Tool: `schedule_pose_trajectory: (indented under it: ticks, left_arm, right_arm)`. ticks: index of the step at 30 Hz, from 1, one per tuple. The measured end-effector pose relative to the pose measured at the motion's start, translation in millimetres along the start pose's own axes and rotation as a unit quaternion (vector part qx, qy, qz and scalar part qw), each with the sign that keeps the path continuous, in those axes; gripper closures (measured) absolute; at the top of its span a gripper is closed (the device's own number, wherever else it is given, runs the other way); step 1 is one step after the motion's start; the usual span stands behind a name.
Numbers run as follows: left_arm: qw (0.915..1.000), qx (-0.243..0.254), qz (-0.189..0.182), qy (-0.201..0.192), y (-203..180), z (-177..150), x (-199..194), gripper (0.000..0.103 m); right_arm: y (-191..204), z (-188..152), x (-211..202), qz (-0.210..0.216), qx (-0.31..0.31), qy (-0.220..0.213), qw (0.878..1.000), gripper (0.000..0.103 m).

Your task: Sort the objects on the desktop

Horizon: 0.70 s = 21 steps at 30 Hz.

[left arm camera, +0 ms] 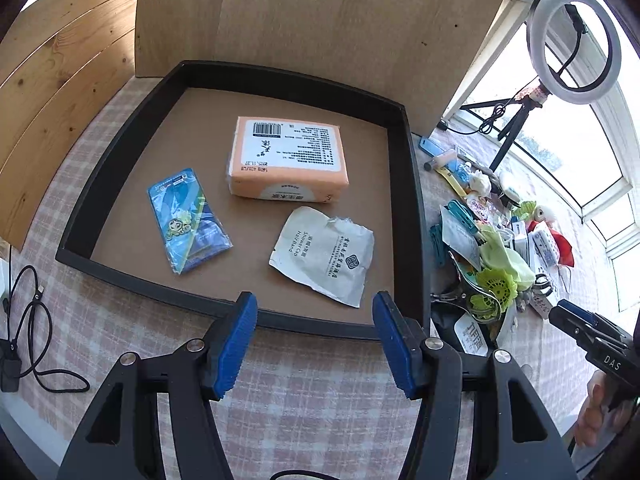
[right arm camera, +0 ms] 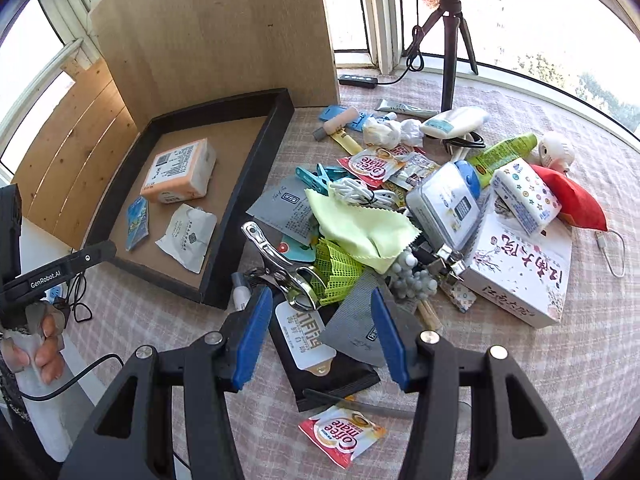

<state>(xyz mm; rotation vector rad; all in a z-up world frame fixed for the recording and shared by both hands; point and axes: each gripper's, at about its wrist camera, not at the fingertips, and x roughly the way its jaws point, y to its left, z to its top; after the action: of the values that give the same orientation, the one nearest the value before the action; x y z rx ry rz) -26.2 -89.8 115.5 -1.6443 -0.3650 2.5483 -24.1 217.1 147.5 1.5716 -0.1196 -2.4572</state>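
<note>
A black tray [left arm camera: 120, 152] holds an orange tissue pack [left arm camera: 286, 158], a blue card packet [left arm camera: 188, 218] and a white shower cap sachet [left arm camera: 326, 256]. My left gripper [left arm camera: 314, 340] is open and empty, just above the tray's near rim. My right gripper [right arm camera: 318, 338] is open and empty over the near edge of a pile of small objects. Under it lie a black packet [right arm camera: 340, 376] with a white tag [right arm camera: 304, 334] and a grey card [right arm camera: 352, 328]. A metal clip [right arm camera: 280, 264] and a yellow-green cloth [right arm camera: 360, 232] lie just beyond. The tray [right arm camera: 244, 184] shows at left there.
The pile also holds a white patterned box [right arm camera: 520, 276], a red pouch [right arm camera: 572, 200], a green tube [right arm camera: 504, 152] and Coffee mate sachets [right arm camera: 342, 436]. A wooden board [right arm camera: 208, 28] stands behind the tray. A ring light on a tripod [left arm camera: 572, 40] stands at the back. A black cable [left arm camera: 28, 320] lies at left.
</note>
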Motion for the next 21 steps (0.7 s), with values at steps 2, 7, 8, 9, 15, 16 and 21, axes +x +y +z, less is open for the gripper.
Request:
schedule_pose_trajectory:
  ticks: [2, 7, 8, 9, 15, 16, 21]
  left_arm:
    - [0.9999, 0.012, -0.008, 0.007, -17, -6, 5, 0.046]
    - [0.9978, 0.053, -0.028, 0.027, -67, -24, 16, 0.048]
    - [0.9972, 0.060, -0.031, 0.031, -77, -27, 19, 0.048]
    - [0.9966, 0.067, -0.035, 0.034, -87, -31, 21, 0.048]
    - [0.9922, 0.101, -0.051, 0.052, -135, -49, 32, 0.048]
    - [0.9916, 0.105, -0.053, 0.055, -141, -51, 34, 0.048]
    - [0.9888, 0.122, -0.055, 0.066, -172, -56, 46, 0.048]
  right_arm:
    - [-18, -13, -4, -0.009, 0.011, 0.004, 1.000, 0.052]
    - [-59, -43, -18, -0.023, 0.049, 0.007, 0.999, 0.052]
    - [-67, -48, -20, -0.026, 0.056, 0.006, 0.998, 0.052]
    - [-75, -52, -23, -0.029, 0.063, 0.006, 0.998, 0.052]
    - [-120, -77, -37, -0.049, 0.106, 0.001, 0.993, 0.052]
    - [-126, -79, -39, -0.050, 0.110, 0.000, 0.993, 0.052]
    - [-153, -88, -45, -0.054, 0.126, -0.004, 0.991, 0.052]
